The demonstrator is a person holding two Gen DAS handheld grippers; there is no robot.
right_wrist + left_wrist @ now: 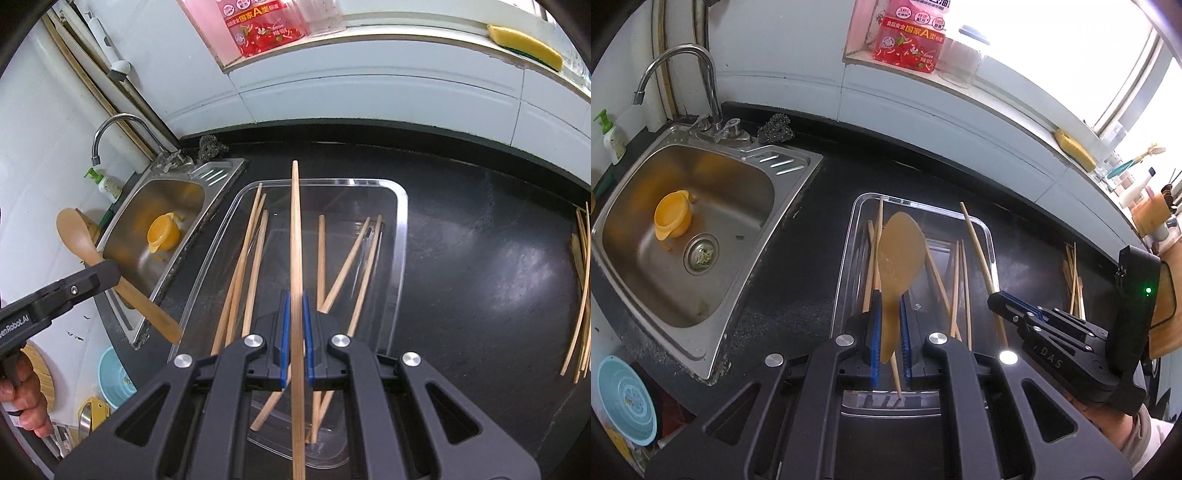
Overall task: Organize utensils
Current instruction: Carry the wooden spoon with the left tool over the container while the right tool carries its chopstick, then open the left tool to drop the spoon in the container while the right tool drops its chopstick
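Two black claws with blue pads angle steeply down over a clear rectangular plastic tray (400, 236) on the black stone counter (480, 266). The left claw (889, 325) is clamped on the handle of a flat tan wooden rice paddle (899, 251), whose blade stands beyond the pads above the tray's left part. The right claw (294, 332) is clamped on a single long light-wood chopstick (295, 236), which runs straight ahead between its pads, its far tip over the tray's far rim. In the right wrist view a person's hand (22, 398) grips the left tool's handle at the lower left edge; in the left wrist view the right tool comes in from the right side, pointing toward the tray.

Several loose wooden chopsticks (255, 258) lie crisscrossed inside the tray. A further bundle of chopsticks (581, 295) lies on the counter well to the tray's right. Left of the tray sits a stainless steel sink (798, 162) with a curved chrome faucet (683, 51); a small orange plastic bowl (672, 218) lies in its basin. White tiles back the counter, and a yellow sponge (524, 46) rests on the bright window ledge.
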